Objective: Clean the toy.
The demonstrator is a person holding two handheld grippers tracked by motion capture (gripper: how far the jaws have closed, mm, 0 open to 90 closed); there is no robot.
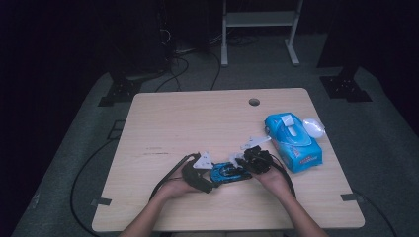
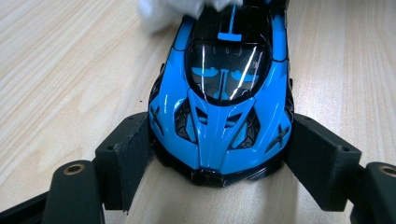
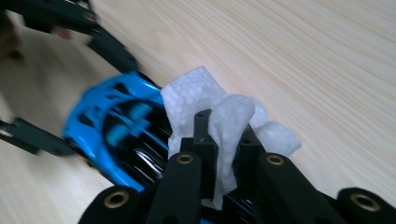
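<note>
High view: toy car (image 1: 229, 173), blue/black, sits on the table (image 1: 163, 123) lower centre of frame, betw. the two hands. Left gripper (image 1: 206, 177) at its left end, right gripper (image 1: 245, 164) over its right end. Blue tissue pack (image 1: 292, 141) w/ a loose white sheet lies right of centre, apart from the car.

Left gripper view: car (image 2: 219, 93) fills centre frame, nose toward the bottom. Jaws clamped on both flanks just behind the nose, pads (image 2: 135, 158) touching the body. Glossy hard shell, prob. slippery & light; low flanks look like the best hold, since thin fins and the canopy seem fragile. White tissue (image 2: 161, 11) at top edge.

Right gripper view: jaws pinched together on a folded tissue (image 3: 205, 100), centre frame; car (image 3: 112, 130) blurred at left under it. Tissue is soft, limp, tears easily, so pinch a folded wad, not one ply, and wipe w/ light pressure.
</note>
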